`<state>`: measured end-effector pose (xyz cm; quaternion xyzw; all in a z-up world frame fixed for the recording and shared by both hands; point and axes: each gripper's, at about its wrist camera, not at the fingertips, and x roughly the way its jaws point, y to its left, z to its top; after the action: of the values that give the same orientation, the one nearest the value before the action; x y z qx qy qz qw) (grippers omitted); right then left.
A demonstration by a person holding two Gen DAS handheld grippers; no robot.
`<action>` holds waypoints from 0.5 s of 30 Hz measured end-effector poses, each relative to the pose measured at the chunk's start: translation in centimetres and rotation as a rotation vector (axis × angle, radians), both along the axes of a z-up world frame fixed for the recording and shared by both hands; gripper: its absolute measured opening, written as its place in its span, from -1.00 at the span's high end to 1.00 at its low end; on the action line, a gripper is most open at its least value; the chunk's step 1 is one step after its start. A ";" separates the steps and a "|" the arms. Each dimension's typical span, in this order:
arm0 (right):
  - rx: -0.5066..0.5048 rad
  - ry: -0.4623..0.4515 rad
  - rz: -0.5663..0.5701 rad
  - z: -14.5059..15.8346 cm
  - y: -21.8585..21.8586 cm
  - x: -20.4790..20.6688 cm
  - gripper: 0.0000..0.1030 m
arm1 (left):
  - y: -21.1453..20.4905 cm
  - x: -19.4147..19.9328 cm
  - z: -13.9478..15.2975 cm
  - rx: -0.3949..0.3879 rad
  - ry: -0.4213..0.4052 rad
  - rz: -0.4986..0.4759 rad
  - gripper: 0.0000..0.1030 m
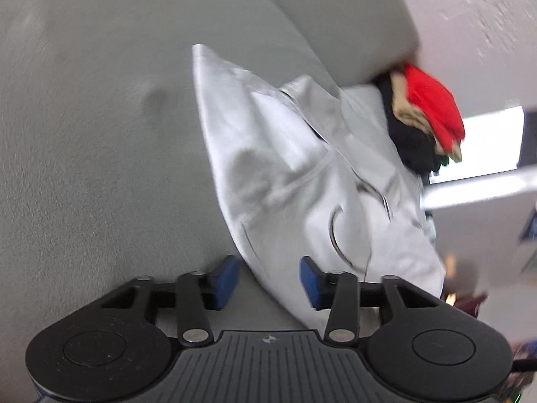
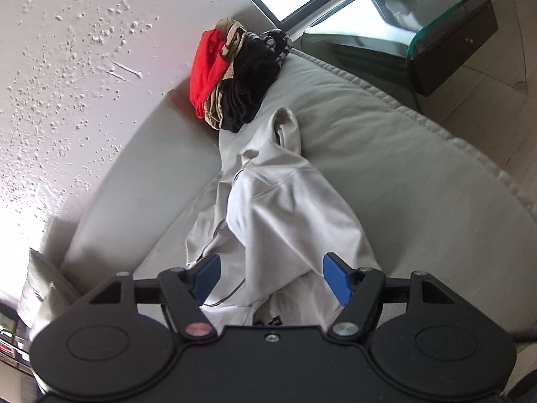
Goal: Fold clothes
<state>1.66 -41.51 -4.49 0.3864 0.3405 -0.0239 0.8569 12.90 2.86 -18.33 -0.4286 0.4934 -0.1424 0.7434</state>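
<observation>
Grey soft sofa cushion (image 2: pixel 419 181) carries crumpled light-grey hoodie (image 2: pixel 285 208), wide bare fabric on both sides. Heap of red, tan, black clothes (image 2: pixel 235 77) at backrest. Left gripper (image 1: pixel 268 280) and right gripper (image 2: pixel 272 277) wide apart, empty, over hoodie edge.

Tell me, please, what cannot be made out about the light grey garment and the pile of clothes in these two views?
- Light grey garment, right wrist view: its near end is hidden behind the right gripper, whose jaws stand open.
- The same garment, left wrist view: motion blur smears its folds and drawstring; the open left gripper covers its near edge.
- Pile of clothes: bunched together, so the number and kind of items cannot be told.
</observation>
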 end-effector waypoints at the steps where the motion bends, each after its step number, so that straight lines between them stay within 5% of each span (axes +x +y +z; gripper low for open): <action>1: 0.004 -0.004 -0.001 0.0 0.0 0.0 -0.28 | 0.0 0.2 -0.2 -0.010 0.009 0.015 0.20; 12: 0.053 -0.018 -0.049 0.1 -1.1 -1.0 -0.29 | -1.9 3.7 -0.9 0.020 -0.031 -0.012 0.20; 14: 0.072 -0.024 -0.058 0.4 -1.4 -1.6 -0.29 | -2.0 4.1 -0.8 0.041 -0.025 -0.019 0.36; 15: 0.080 -0.028 -0.061 0.6 -1.5 -2.0 -0.29 | -1.8 4.0 -0.7 0.058 -0.013 -0.017 0.80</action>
<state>-0.32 -42.99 -3.89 0.4306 0.3173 -0.0308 0.8444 16.94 1.02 -19.01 -0.4019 0.4962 -0.1371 0.7573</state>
